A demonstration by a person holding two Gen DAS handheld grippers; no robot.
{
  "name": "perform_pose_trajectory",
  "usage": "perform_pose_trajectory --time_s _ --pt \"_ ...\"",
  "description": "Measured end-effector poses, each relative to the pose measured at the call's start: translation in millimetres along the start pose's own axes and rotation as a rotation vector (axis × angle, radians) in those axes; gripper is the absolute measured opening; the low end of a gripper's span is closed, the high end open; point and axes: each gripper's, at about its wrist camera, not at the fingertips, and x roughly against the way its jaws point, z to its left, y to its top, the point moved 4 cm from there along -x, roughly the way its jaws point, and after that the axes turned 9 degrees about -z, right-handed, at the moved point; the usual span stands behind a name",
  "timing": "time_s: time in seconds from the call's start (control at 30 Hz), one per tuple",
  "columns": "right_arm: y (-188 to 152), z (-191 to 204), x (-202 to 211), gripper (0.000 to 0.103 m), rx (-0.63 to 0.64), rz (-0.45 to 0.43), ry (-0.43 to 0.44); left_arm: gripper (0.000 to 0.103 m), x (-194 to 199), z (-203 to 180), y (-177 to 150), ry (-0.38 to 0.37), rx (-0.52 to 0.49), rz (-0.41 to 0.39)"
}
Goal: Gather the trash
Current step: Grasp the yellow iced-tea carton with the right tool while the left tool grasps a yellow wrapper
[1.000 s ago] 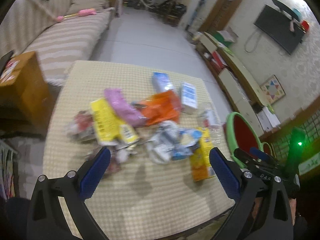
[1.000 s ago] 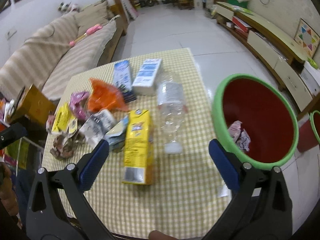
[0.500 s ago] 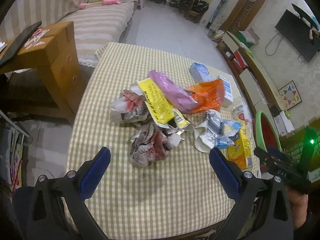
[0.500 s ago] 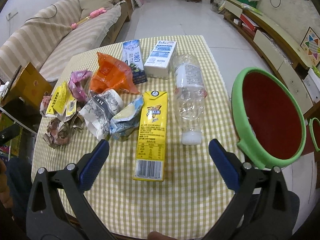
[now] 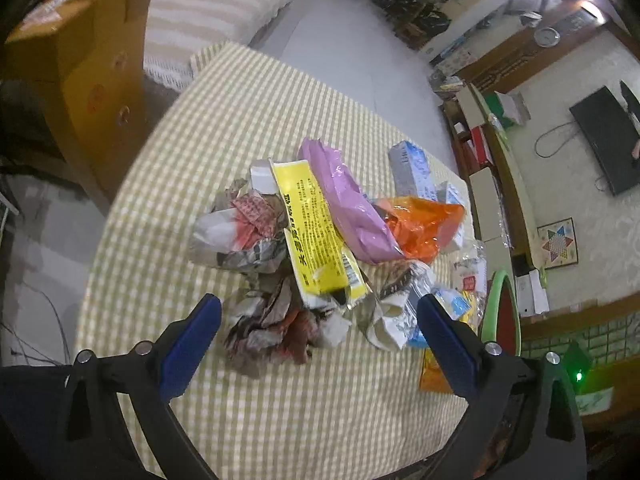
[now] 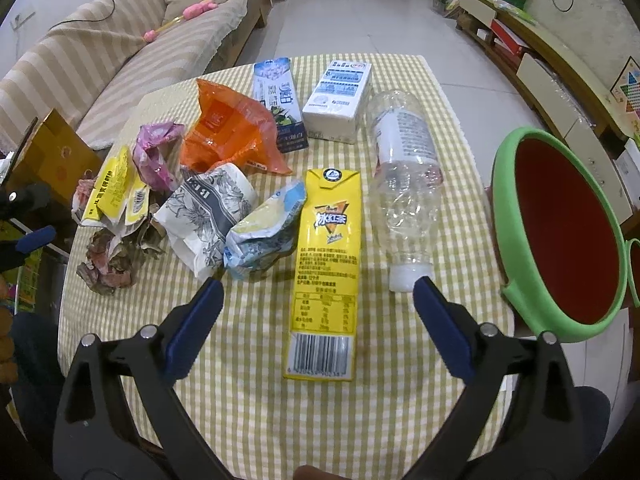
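Trash lies on a checked tablecloth (image 6: 400, 400): a yellow drink carton (image 6: 326, 272), a clear plastic bottle (image 6: 404, 184), crumpled paper (image 5: 276, 332), a yellow wrapper (image 5: 316, 236), a pink bag (image 5: 344, 204) and an orange bag (image 6: 228, 128). A green bin with a red inside (image 6: 560, 232) stands right of the table. My left gripper (image 5: 318, 344) is open and empty, just above the crumpled paper. My right gripper (image 6: 316, 320) is open and empty, over the lower half of the yellow carton.
Two blue-and-white milk cartons (image 6: 336, 100) lie at the far side. A white printed bag (image 6: 208, 216) and a blue wrapper (image 6: 264, 232) lie mid-table. A cardboard box (image 5: 80, 68) and a striped sofa (image 6: 100, 64) are to the left, low cabinets (image 6: 560, 80) to the right.
My left gripper has swung left and moved in low over the crumpled paper. My right gripper has moved left and closer to the yellow carton. Both stay open.
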Motion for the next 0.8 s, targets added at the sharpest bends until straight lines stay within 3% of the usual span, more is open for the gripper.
perform_pose_trajectory --time_s 0.3,0.53,0.7,0.8 --pt "2 2 -22 0.083 -0.006 0.046 0.013 0.072 -44 -3 5 -0.014 0.078 0.081" --pt "0 2 -36 0.073 -0.017 0.08 0.018 0.057 -67 -13 12 0.0 0.081 0.105" --pt "-5 1 -44 0.057 -0.018 0.113 0.026 0.036 -81 -23 12 0.016 0.064 0.129" --pt "-7 -1 -42 0.037 -0.018 0.112 0.02 0.027 -82 -21 12 0.024 0.063 0.128"
